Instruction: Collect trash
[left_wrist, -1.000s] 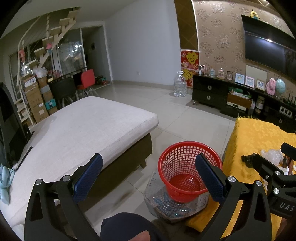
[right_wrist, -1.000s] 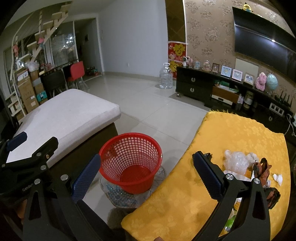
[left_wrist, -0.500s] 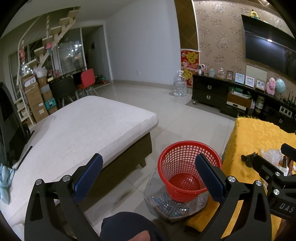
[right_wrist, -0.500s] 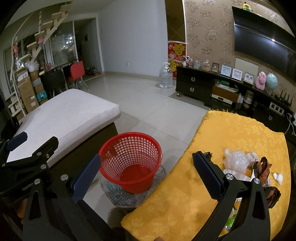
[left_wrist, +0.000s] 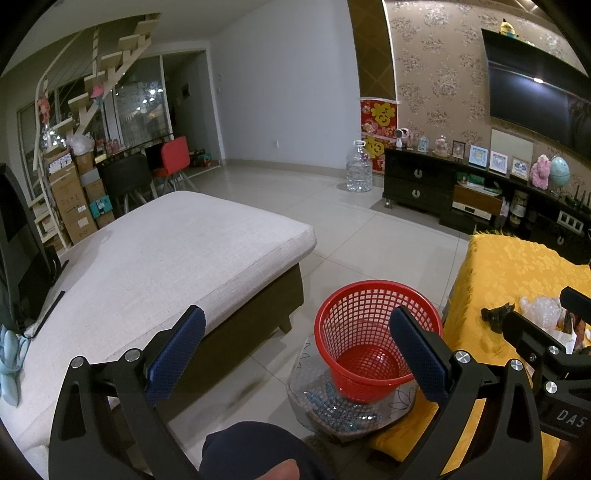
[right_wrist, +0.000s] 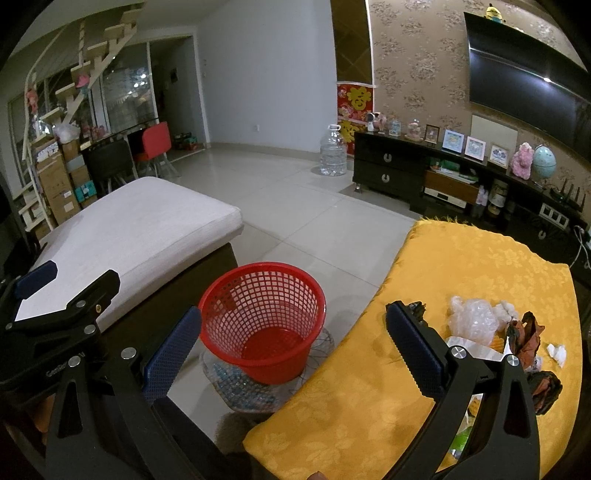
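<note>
A red mesh basket (left_wrist: 373, 325) (right_wrist: 264, 317) stands empty on the floor between a sofa and a table with a yellow cloth (right_wrist: 469, 280) (left_wrist: 517, 273). Trash lies on the cloth's right side: a crumpled clear plastic bag (right_wrist: 474, 319) (left_wrist: 541, 308), a dark crumpled wrapper (right_wrist: 415, 308) (left_wrist: 496, 314), brown paper scraps (right_wrist: 528, 338) and a white tissue bit (right_wrist: 557, 352). My left gripper (left_wrist: 297, 354) hangs open over the floor left of the basket. My right gripper (right_wrist: 293, 347) is open above the basket and the cloth's near edge, holding nothing.
A grey-cushioned sofa (left_wrist: 155, 266) fills the left. The basket rests on a glass bowl of blue beads (left_wrist: 332, 406). A dark TV cabinet (right_wrist: 443, 181) with frames and a water jug (right_wrist: 333, 151) stand at the back. Tiled floor (right_wrist: 314, 218) lies between.
Almost nothing: both grippers stay open and hold their places, with only a slight drift of the views.
</note>
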